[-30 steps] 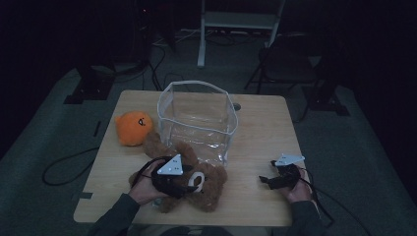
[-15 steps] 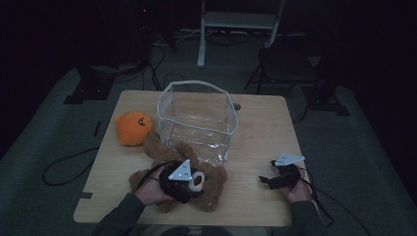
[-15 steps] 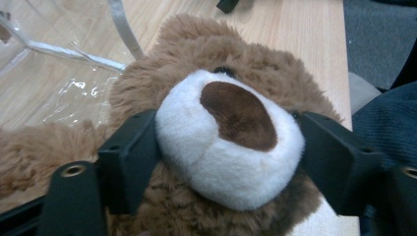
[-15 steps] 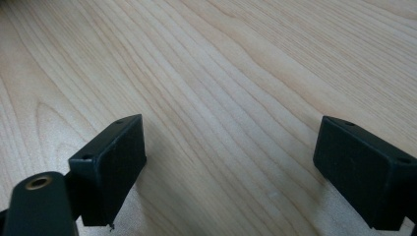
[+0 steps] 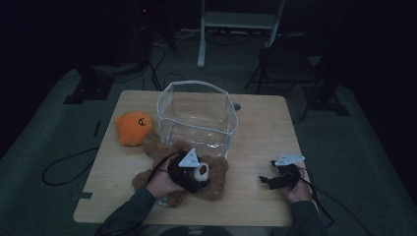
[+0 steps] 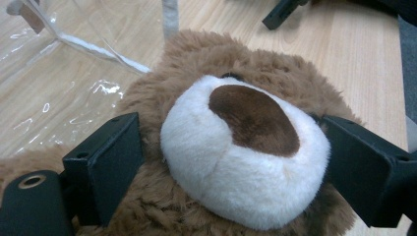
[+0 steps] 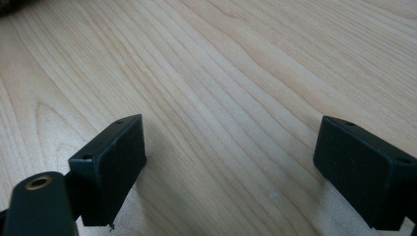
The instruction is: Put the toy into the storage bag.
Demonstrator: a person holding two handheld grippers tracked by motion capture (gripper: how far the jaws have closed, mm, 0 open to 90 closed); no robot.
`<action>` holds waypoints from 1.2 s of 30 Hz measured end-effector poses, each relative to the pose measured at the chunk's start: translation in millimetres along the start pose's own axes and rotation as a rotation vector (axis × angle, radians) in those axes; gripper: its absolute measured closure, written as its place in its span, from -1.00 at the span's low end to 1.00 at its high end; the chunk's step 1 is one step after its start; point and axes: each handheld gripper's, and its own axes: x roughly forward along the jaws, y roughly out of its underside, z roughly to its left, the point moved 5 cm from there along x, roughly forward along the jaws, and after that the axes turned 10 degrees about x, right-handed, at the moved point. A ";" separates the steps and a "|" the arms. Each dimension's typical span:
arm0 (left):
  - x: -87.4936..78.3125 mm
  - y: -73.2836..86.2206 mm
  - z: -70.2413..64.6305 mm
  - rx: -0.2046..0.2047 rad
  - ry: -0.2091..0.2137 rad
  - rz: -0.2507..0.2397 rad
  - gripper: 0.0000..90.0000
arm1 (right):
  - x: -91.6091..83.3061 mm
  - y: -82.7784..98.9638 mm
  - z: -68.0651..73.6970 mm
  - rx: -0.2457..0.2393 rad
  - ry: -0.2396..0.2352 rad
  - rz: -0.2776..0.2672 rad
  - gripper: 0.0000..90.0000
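Teddy bear point(image 6: 246, 142) on the table point(image 5: 255, 128).
Left tool point(image 6: 231, 162) has just been opening wide around its snout; right tool point(image 7: 231, 172) gapes, empty.

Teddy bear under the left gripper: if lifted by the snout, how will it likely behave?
The teddy bear looks plush, so the snout would probably squash between the left gripper pads. Limbs sprawl loosely, so the body likely dangles floppily. Probably light; furry pile should resist slipping.

You see a brown teddy bear point(image 6: 196, 73) with a white muzzle and dark brown nose, an orange plush point(image 5: 132, 128), a clear bin point(image 5: 196, 118), and a pale wood-grain desk point(image 5: 265, 128).
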 end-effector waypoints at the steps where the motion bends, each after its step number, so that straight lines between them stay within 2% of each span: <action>1: 0.8 0.3 0.0 0.000 0.008 0.004 -0.73 | 0.0 0.0 0.0 0.000 0.000 0.000 -0.74; 3: 2.9 1.9 1.1 -0.010 0.036 0.021 -0.74 | 0.0 0.0 0.0 0.000 0.000 0.000 -0.74; 7: 5.7 2.7 1.8 -0.016 0.061 0.037 -0.77 | 0.0 0.0 0.0 0.000 0.000 0.000 -0.74; 11: 7.4 2.4 0.1 0.013 0.094 0.078 -0.77 | 0.0 0.0 0.0 -0.001 0.000 0.000 -0.74; 15: 6.9 3.8 -1.5 0.038 0.140 0.092 -0.77 | 0.0 0.0 0.0 0.000 0.000 0.000 -0.74; 19: 7.2 5.6 -1.0 0.068 0.161 0.106 -0.77 | 0.0 0.0 0.0 0.000 0.000 0.000 -0.74; 26: 13.1 7.8 -1.3 0.124 0.143 0.164 -0.82 | 0.0 0.0 0.0 -0.001 0.000 0.000 -0.74; 33: 18.2 7.7 -1.6 0.126 0.119 0.199 -0.86 | 0.0 0.1 0.0 -0.001 0.000 0.000 -0.74; 35: 18.2 7.4 -1.1 0.126 0.100 0.201 -0.80 | 0.0 0.1 0.0 -0.001 0.000 0.000 -0.74; 36: 17.6 7.4 -0.4 0.120 0.089 0.193 -0.71 | 0.0 0.1 0.0 -0.001 0.000 0.000 -0.74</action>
